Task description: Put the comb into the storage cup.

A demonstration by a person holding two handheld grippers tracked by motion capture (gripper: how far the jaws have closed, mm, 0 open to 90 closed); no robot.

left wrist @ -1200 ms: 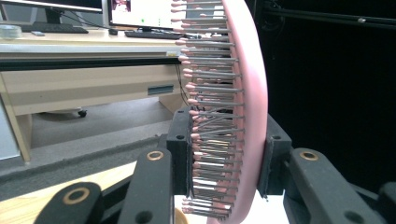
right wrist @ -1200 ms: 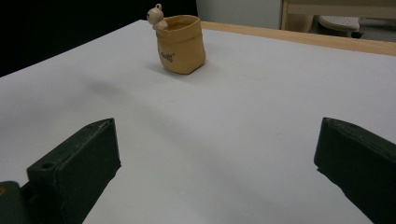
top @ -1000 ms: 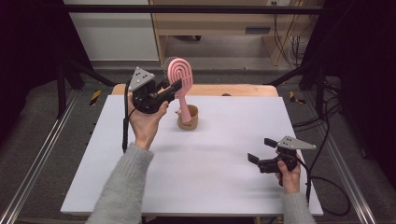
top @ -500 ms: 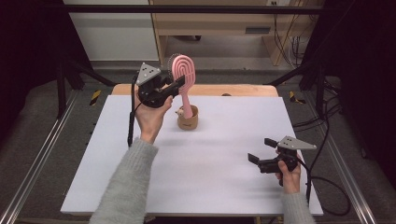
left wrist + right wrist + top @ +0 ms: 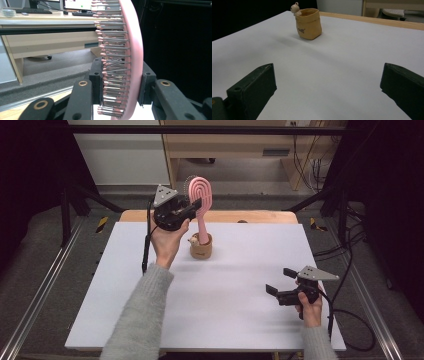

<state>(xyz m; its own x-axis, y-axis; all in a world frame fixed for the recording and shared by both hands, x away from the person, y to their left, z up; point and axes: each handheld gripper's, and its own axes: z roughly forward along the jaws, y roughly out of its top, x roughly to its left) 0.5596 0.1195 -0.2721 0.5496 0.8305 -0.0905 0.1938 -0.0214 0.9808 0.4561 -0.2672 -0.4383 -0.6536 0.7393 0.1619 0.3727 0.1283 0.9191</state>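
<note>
At the upper centre of the high view, the left gripper [image 5: 192, 209] clamps the pink brush [image 5: 200, 202] by its head, the handle reaching down into the tan cup [image 5: 201, 251] on the white table [image 5: 150, 310]. In the left gripper view the jaws press the brush [image 5: 133, 62] from both sides. At lower right, the right gripper [image 5: 277, 282] hovers with jaws wide and empty.

It looked like a lab or office — a white bench [image 5: 210, 310] stood inside black framing [image 5: 210, 129]. Behind it were a desk [image 5: 47, 20], monitors [image 5: 77, 4] and cables [image 5: 315, 170].
</note>
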